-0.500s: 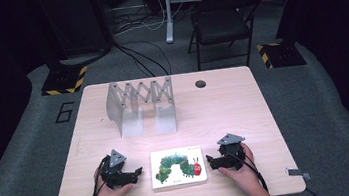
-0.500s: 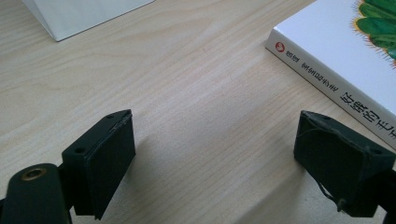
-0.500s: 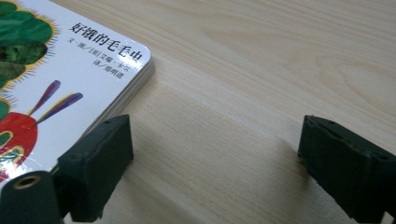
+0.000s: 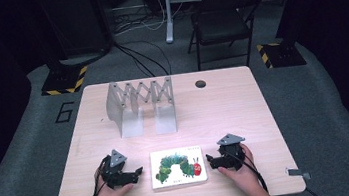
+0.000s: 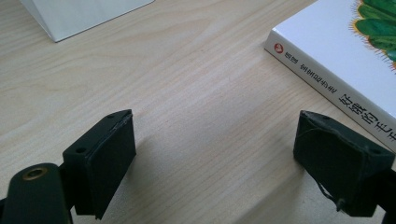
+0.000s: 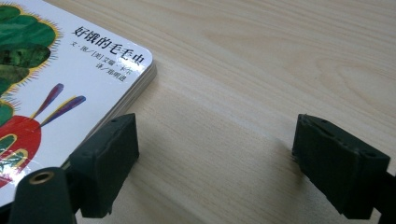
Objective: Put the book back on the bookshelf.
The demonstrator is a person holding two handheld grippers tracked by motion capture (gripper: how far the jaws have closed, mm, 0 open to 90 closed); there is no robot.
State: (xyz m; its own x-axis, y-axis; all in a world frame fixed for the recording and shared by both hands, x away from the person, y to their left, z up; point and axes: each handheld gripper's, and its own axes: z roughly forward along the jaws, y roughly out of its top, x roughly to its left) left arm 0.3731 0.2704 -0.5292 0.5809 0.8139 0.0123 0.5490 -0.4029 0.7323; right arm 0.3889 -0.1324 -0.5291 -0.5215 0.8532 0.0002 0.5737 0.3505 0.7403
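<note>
Table (image 4: 225, 117), light wood, 1. Folding rack (image 4: 140, 104), grey, upright at 11 o'clock from table centre. Picture book (image 4: 177, 167), caterpillar cover, flat at 6 o'clock near the front edge, between both tools. Left gripper (image 4: 136, 173) at the book's 9 o'clock, jaws wide apart, holding nothing. Right gripper (image 4: 210, 161) at its 3 o'clock, jaws wide apart, holding nothing, 1 jaw just beside the book's corner.
</note>
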